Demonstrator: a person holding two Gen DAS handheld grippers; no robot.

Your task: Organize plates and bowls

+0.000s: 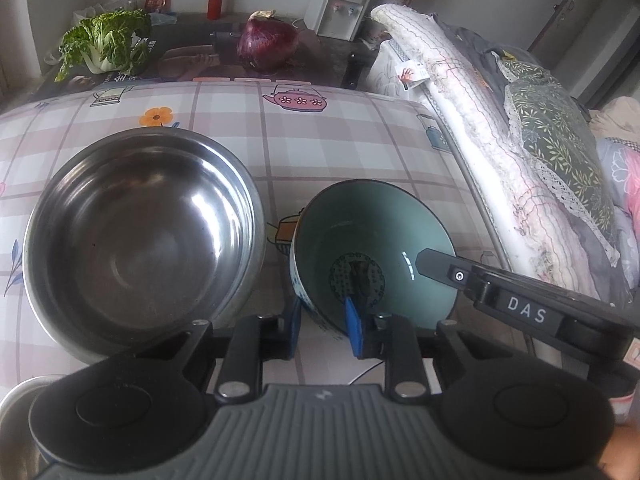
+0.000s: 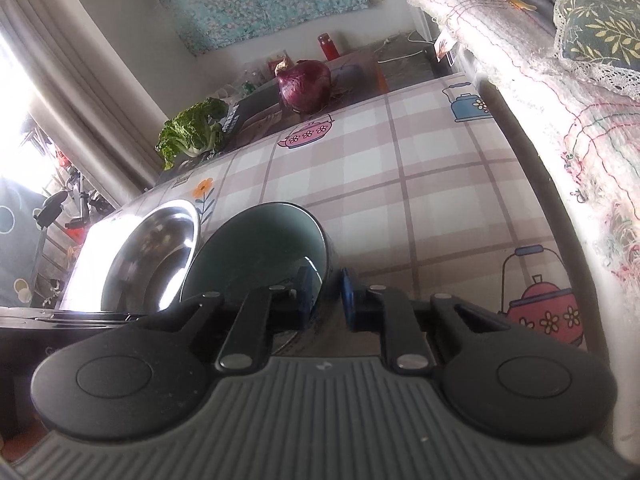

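Bowl rim pinched, left tool

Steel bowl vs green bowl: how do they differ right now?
The steel bowl is wider, bare metal; the green bowl is smaller, glazed, with a patterned outside. The steel bowl sits untouched; the green bowl has the left gripper and right gripper clamped on its rim. Both are empty, side by side on the checked tablecloth.
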